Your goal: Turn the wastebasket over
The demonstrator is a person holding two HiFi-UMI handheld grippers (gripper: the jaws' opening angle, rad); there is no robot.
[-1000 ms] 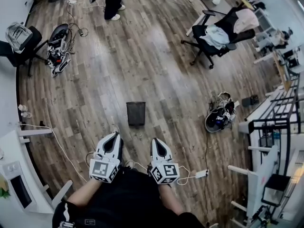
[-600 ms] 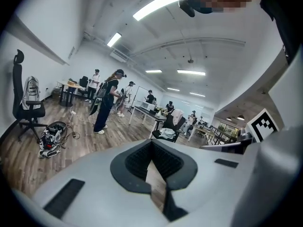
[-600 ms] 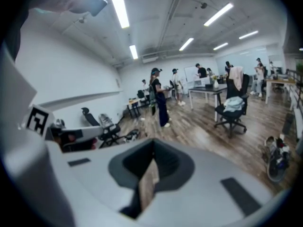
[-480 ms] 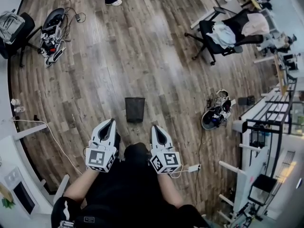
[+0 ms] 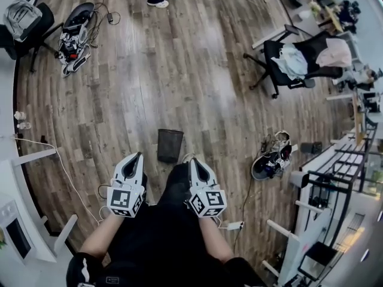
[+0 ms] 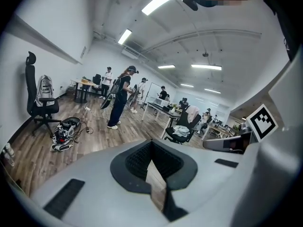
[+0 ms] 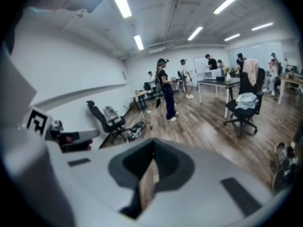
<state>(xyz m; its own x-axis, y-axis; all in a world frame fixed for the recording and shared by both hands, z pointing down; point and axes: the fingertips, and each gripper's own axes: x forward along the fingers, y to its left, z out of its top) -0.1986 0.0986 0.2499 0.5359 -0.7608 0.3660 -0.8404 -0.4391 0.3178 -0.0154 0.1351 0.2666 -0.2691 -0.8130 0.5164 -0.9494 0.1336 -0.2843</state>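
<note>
Wooden planking (image 5: 149, 82) runs across an open office, with an office chair (image 5: 287, 64) far to the right and a heap of cabled gear (image 5: 270, 157) on the floor nearer right. The wastebasket (image 5: 170, 145), black mesh, stands on the bare floor just beyond my tools, apart from everything else; it looks upright, though I can't make out its mouth clearly from above. The left gripper (image 5: 136, 156) and right gripper (image 5: 195, 162) sit side by side on the near side of it, one to each flank, neither touching it. Both tongs are closed and empty: in each gripper view only a thin sliver of floor shows between the pads.

I judge this as the approach, with no grasp made yet. Next I need to spread at least one pair of jaws, drop low to the basket, take its rim or wall, then tip it over onto its mouth.
</note>
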